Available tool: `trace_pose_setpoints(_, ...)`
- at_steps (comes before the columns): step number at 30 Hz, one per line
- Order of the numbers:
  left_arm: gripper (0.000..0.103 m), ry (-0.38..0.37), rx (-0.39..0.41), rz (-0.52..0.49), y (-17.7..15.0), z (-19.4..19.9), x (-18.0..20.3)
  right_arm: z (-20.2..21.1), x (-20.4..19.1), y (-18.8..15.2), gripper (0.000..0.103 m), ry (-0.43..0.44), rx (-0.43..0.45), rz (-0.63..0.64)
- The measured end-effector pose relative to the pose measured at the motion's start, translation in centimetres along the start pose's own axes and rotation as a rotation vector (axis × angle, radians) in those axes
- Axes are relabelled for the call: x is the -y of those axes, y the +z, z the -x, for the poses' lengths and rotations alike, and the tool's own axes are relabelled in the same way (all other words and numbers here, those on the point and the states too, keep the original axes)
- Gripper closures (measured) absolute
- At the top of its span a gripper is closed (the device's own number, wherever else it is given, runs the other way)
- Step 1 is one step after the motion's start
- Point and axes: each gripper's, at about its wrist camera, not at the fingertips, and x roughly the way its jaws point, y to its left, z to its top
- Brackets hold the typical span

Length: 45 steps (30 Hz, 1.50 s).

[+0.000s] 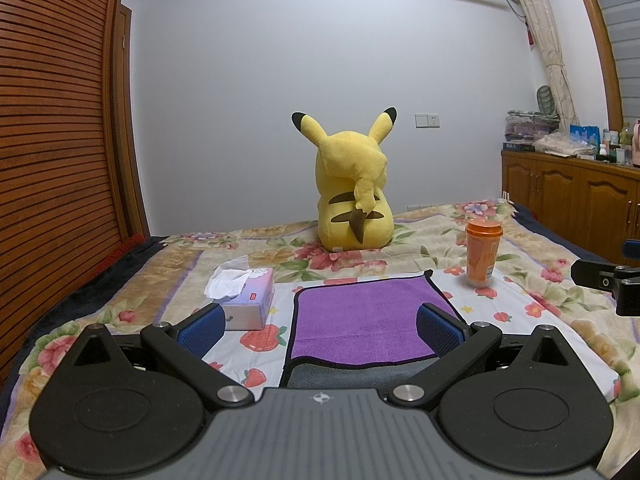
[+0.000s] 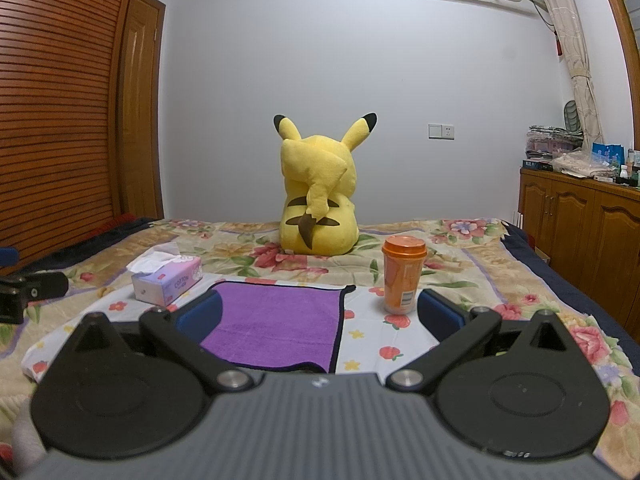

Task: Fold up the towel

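A purple towel (image 1: pixel 360 316) with a dark edge lies flat on a white fruit-print cloth (image 1: pixel 516 308) on the bed; its near part shows a grey underside (image 1: pixel 352 376). It also shows in the right wrist view (image 2: pixel 276 320). My left gripper (image 1: pixel 320 326) is open and empty, its blue pads (image 1: pixel 202 326) spread just above the towel's near edge. My right gripper (image 2: pixel 320 314) is open and empty, over the towel's near right corner. The right gripper also shows at the right edge of the left wrist view (image 1: pixel 608 280).
A tissue box (image 1: pixel 248 300) stands left of the towel and an orange cup (image 1: pixel 483 254) to its right. A yellow Pikachu plush (image 1: pixel 352 200) sits farther back on the floral bedspread. A slatted wardrobe (image 1: pixel 48 160) is at left, a wooden cabinet (image 1: pixel 572 188) at right.
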Motion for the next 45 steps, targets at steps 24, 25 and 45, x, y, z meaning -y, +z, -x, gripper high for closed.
trace_pose_setpoints(24, 0.0, 0.001, -0.062, -0.023, -0.9, -0.9, -0.1, -1.2, -0.5, -0.1, 0.0, 0.006, -0.066, 0.018)
trace_pose_setpoints(25, 0.0, 0.001, -0.068, -0.025, -0.9, -1.0, -0.1, -1.4, -0.6, -0.2, 0.0, 0.007, -0.071, 0.02)
trace_pose_setpoints(45, 0.0, -0.019, -0.179, -0.048, -1.4, -4.5, -0.1, -4.1, -1.5, -0.8, 0.0, 0.017, -0.151, 0.062)
